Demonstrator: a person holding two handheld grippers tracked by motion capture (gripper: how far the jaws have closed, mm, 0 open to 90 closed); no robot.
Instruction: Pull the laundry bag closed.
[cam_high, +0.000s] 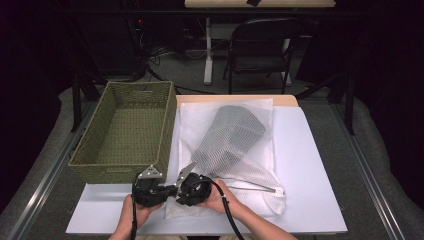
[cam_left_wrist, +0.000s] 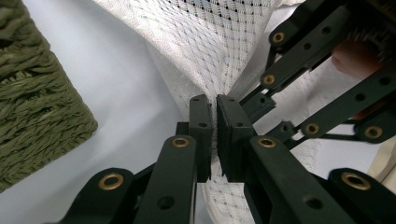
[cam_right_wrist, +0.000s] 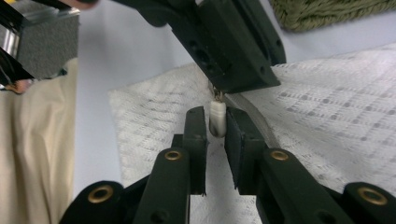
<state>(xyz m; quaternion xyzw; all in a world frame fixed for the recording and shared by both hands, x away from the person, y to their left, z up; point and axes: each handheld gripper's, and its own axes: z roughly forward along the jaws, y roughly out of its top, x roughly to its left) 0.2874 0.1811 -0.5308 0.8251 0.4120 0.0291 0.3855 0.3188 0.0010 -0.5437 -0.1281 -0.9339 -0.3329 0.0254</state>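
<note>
The white mesh laundry bag (cam_high: 227, 150) with a grey folded garment (cam_high: 231, 135) inside lies flat on the white table (cam_high: 310, 170), just right of the green woven basket (cam_high: 127, 130) — its long axis runs away from the person. The left gripper (cam_left_wrist: 214, 135) is clamped on the mesh at the near corner. The right gripper (cam_right_wrist: 215, 135) holds the small white zipper pull (cam_right_wrist: 217, 117), which stands upright between the jaws — the zipper behind it is partly hidden.

Woven basket (cam_high: 125, 131) walls off the left; right of the mesh bag (cam_high: 227, 150) seems open.
</note>
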